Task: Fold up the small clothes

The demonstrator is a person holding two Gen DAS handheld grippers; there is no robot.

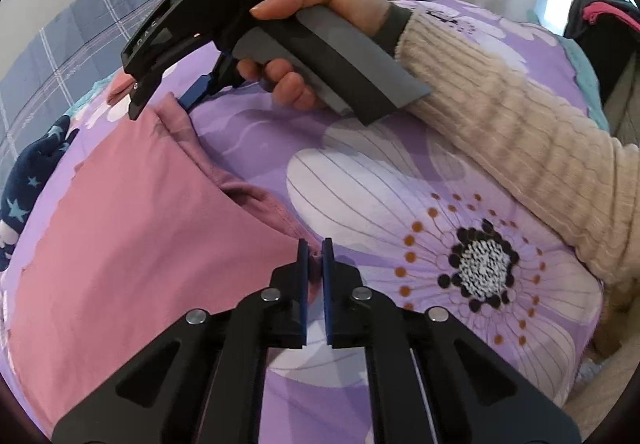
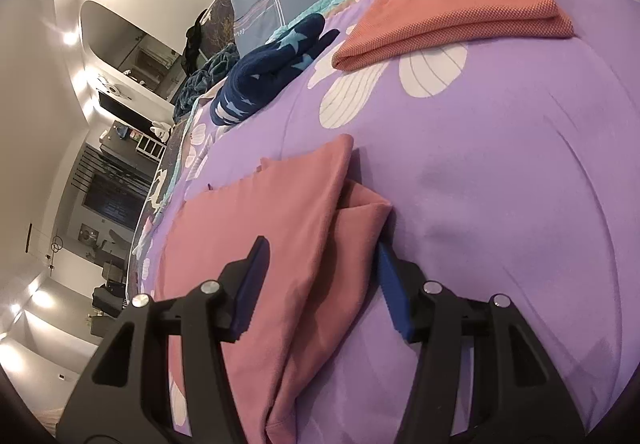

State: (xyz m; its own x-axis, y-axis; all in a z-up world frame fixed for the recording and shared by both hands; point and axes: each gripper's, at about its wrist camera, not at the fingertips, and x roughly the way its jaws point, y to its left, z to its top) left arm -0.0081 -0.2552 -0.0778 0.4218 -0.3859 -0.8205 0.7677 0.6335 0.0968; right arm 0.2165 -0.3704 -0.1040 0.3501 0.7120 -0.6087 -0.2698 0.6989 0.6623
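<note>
Pink garment [image 1: 132, 204] lies partly folded on the purple floral bed cover [image 1: 400, 172]. Left tongs [image 1: 316, 256] are pressed together on its near corner. Right tongs [image 2: 320, 276] stand spread, straddling the far folded edge. Its long axis runs between the two; close the right pair, then lift both ends evenly.

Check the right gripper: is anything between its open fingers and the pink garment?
Nothing visible. The right gripper is open, straddling the folded edge of the pink garment on the purple bedspread.
</note>
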